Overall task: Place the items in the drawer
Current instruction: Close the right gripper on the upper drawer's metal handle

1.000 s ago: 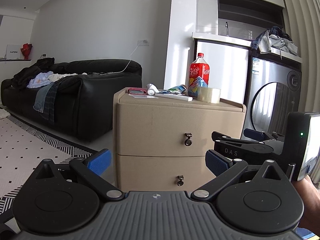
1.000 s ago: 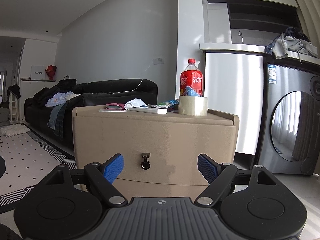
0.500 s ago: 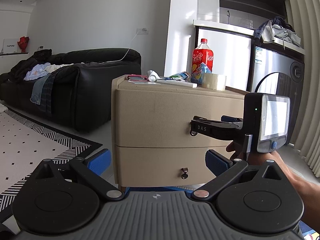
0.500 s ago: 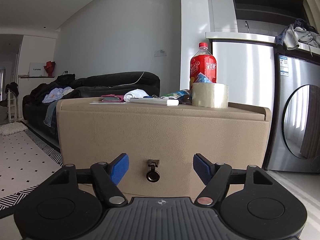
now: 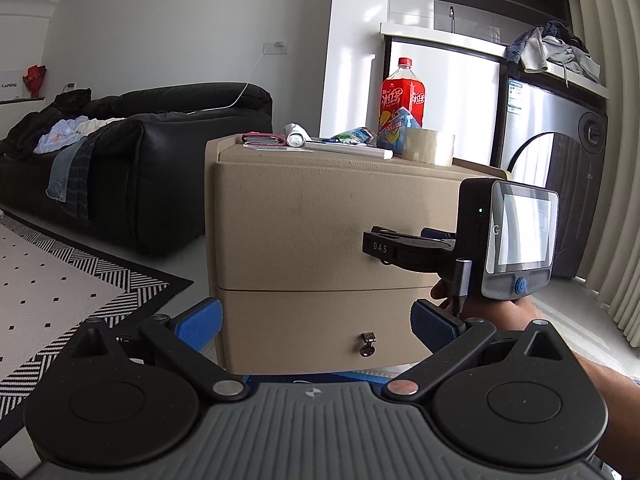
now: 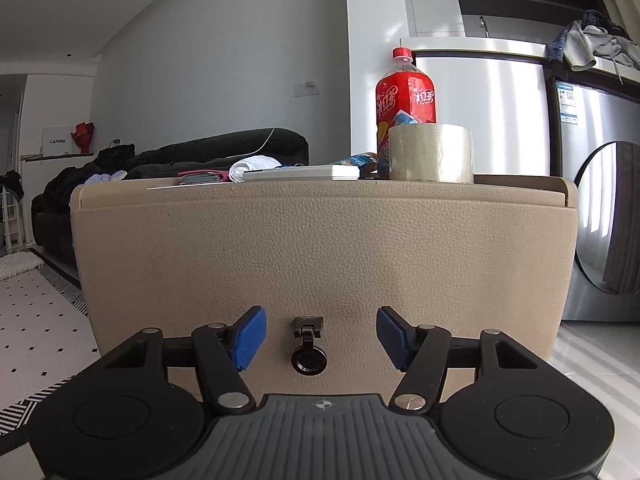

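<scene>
Two drawers, both shut, so nothing's gone in yet. Right tool (image 6: 318, 338) has just been closing, its blue pads either side of the top drawer's ring pull (image 6: 308, 346), not touching it. Left tool (image 5: 316, 318) hangs open and empty. Tape roll (image 6: 430, 154), bottle (image 6: 405, 96) and the rest sit up top at 12 o'clock. Risk: that little ring swings and slips out. Can't see inside either drawer.
</scene>
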The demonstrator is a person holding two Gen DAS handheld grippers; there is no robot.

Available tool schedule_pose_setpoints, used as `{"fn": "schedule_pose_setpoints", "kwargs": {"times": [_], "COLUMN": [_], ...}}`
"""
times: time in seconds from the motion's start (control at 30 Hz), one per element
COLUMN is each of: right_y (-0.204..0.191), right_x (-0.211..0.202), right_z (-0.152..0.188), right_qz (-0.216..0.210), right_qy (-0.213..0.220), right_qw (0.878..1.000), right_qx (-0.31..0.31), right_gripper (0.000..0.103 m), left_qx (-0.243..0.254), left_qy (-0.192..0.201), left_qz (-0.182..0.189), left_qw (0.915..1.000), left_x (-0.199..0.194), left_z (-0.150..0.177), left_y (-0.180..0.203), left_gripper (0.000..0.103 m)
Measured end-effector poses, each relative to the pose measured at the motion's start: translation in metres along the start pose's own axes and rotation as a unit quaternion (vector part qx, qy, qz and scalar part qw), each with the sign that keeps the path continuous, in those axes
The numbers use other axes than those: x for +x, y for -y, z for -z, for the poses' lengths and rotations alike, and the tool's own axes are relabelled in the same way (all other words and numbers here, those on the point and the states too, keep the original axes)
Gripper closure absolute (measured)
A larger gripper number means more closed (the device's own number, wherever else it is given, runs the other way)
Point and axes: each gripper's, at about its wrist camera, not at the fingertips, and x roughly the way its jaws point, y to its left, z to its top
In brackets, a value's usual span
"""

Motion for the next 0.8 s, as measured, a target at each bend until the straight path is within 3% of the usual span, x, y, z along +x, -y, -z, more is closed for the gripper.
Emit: {"fn": "schedule_pose_setpoints", "kwargs": {"times": [0.3,0.37,0.8], "right_y": [-0.005,-0.008,-0.015], "right_x": [0.013,0.016,0.020], "right_z": [0.006,0.007,0.012], "right_qz": [0.008,0.016,0.021], "right_qy": [-0.009,-0.017,-0.025], "right_qw": [1.000,0.999,0.999], "right_qx": [-0.015,-0.027,-0.039], "right_gripper": [0.049,0.064,0.079], "left_qx": [-0.004,-0.003,-0.008], "left_qy": [-0.009,-0.012,-0.022], "left_qz": [0.004,0.002,0.004], "left_qw": [0.9999,0.9999,0.9997], "left_x": [0.013,0.015,0.023], "left_z": [0.002,0.003,0.005], "left_y": [-0.003,-0.004,-0.005], "left_gripper": [0.000,0.000,0.000]}}
